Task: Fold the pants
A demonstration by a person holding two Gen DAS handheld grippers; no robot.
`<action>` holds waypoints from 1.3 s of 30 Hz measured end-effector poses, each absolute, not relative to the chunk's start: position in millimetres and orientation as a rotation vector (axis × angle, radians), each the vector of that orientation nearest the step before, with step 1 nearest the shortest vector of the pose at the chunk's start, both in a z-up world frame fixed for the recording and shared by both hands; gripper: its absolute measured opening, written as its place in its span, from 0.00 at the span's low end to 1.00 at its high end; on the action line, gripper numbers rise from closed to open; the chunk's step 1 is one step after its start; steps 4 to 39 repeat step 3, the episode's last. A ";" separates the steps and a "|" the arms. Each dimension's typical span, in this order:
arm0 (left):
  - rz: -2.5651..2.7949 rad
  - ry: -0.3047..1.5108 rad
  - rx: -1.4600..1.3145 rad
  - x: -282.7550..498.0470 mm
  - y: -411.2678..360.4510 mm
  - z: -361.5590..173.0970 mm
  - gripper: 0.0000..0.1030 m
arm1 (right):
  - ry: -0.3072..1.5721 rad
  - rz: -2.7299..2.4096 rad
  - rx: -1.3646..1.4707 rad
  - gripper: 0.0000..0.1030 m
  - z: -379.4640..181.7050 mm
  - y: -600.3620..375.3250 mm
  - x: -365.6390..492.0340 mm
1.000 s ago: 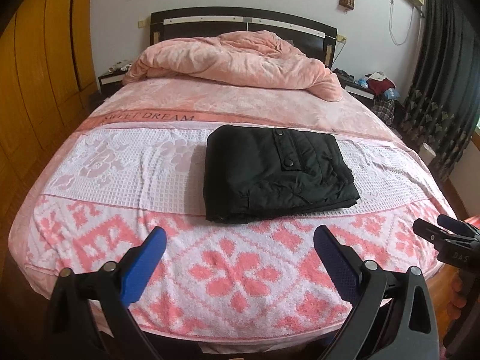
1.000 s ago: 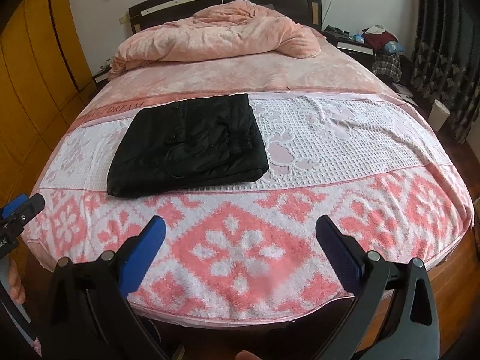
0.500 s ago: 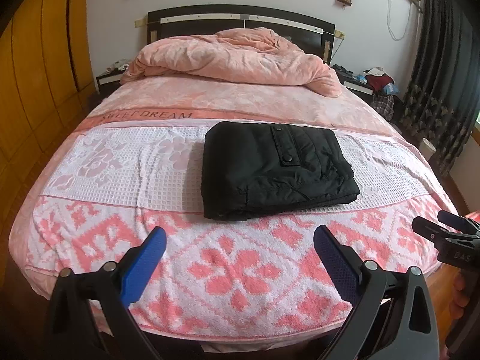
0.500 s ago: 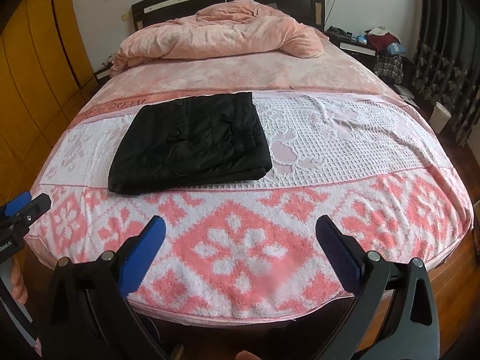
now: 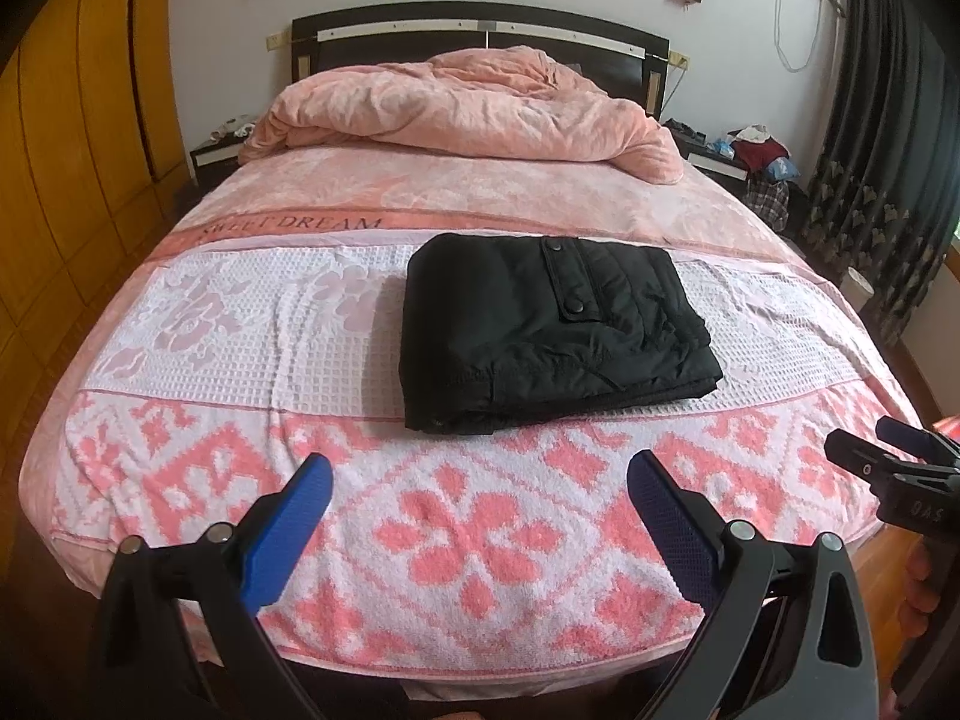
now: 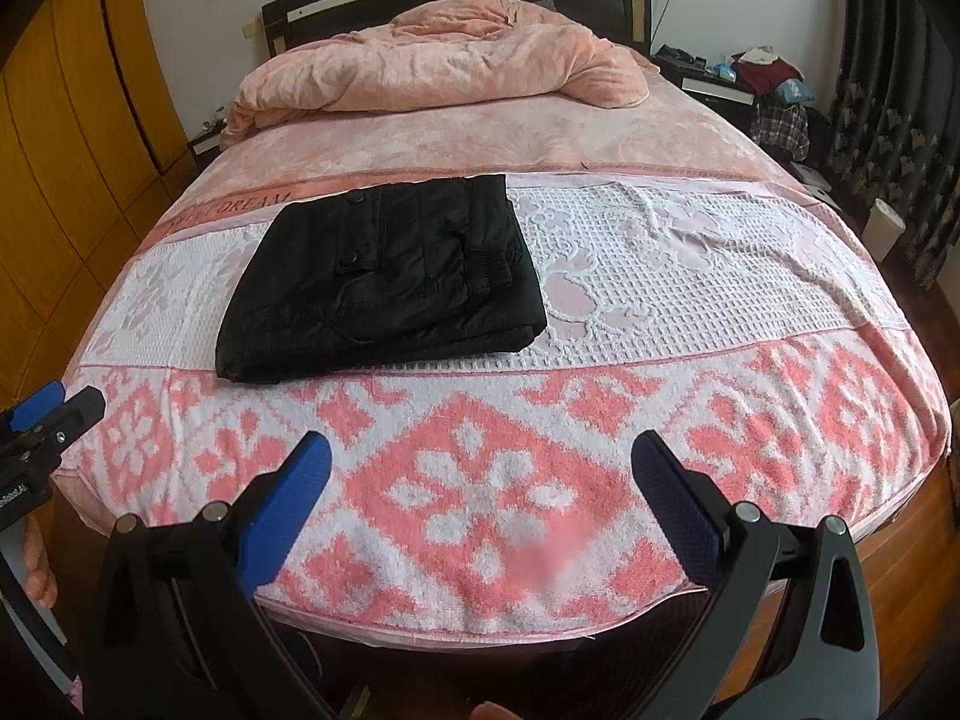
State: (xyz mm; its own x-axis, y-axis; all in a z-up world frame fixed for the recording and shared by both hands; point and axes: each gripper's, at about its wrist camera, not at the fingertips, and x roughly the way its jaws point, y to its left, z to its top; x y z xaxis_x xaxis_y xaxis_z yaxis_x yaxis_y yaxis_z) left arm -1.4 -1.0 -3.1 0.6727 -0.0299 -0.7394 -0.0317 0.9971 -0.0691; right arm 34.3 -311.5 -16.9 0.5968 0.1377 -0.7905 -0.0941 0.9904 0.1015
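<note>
Along the left side of the room runs a wall of orange-brown wooden wardrobe doors [image 5: 66,192], and beside them a dark nightstand [image 5: 213,159] stands at the head of the bed [image 5: 180,480]. The left hand-held gripper [image 5: 480,483] hangs over the foot of the bed with its blue-padded fingers [image 5: 288,531] spread wide and nothing between them. The bed is covered by a pink and white towel blanket [image 5: 480,534] with flower patterns and a white waffle band across the middle, under a strip reading "SWEET DREAM". On that white band lie the black pants [image 5: 546,324], folded into a compact rectangle, flat, with a snap-buttoned flap facing up. Behind them a rumpled pink duvet [image 5: 468,108] is heaped against the dark headboard [image 5: 480,30]. The right hand-held gripper [image 6: 480,477] is likewise spread and empty, well short of the pants. On the far right a second nightstand holds piled clothes [image 5: 759,150], beside dark patterned curtains [image 5: 870,138]
</note>
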 end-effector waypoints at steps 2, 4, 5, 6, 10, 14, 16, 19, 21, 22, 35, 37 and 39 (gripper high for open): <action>0.000 0.832 -0.079 -1.7 -0.9 -3.5 0.96 | 0.924 0.133 0.052 0.97 -17.3 -311.8 34.5; -0.001 0.833 -0.079 -1.4 -0.7 -3.5 0.96 | 0.924 0.133 0.053 0.97 -17.6 -311.6 34.3; -0.001 0.833 -0.079 -1.4 -0.7 -3.5 0.96 | 0.924 0.133 0.053 0.97 -17.6 -311.6 34.3; -0.001 0.833 -0.079 -1.4 -0.7 -3.5 0.96 | 0.924 0.133 0.053 0.97 -17.6 -311.6 34.3; -0.001 0.833 -0.079 -1.4 -0.7 -3.5 0.96 | 0.924 0.133 0.053 0.97 -17.6 -311.6 34.3; -0.001 0.833 -0.079 -1.4 -0.7 -3.5 0.96 | 0.924 0.133 0.053 0.97 -17.6 -311.6 34.3; -0.001 0.833 -0.079 -1.4 -0.7 -3.5 0.96 | 0.924 0.133 0.053 0.97 -17.6 -311.6 34.3; -0.001 0.833 -0.079 -1.4 -0.7 -3.5 0.96 | 0.924 0.133 0.053 0.97 -17.6 -311.6 34.3; -0.001 0.833 -0.079 -1.4 -0.7 -3.5 0.96 | 0.924 0.133 0.053 0.97 -17.6 -311.6 34.3; -0.001 0.833 -0.079 -1.4 -0.7 -3.5 0.96 | 0.924 0.133 0.053 0.97 -17.6 -311.6 34.3; -0.001 0.833 -0.079 -1.4 -0.7 -3.5 0.96 | 0.924 0.133 0.053 0.97 -17.6 -311.6 34.3; -0.001 0.833 -0.079 -1.4 -0.7 -3.5 0.96 | 0.924 0.133 0.053 0.97 -17.6 -311.6 34.3; -0.001 0.833 -0.079 -1.4 -0.7 -3.5 0.96 | 0.924 0.133 0.053 0.97 -17.6 -311.6 34.3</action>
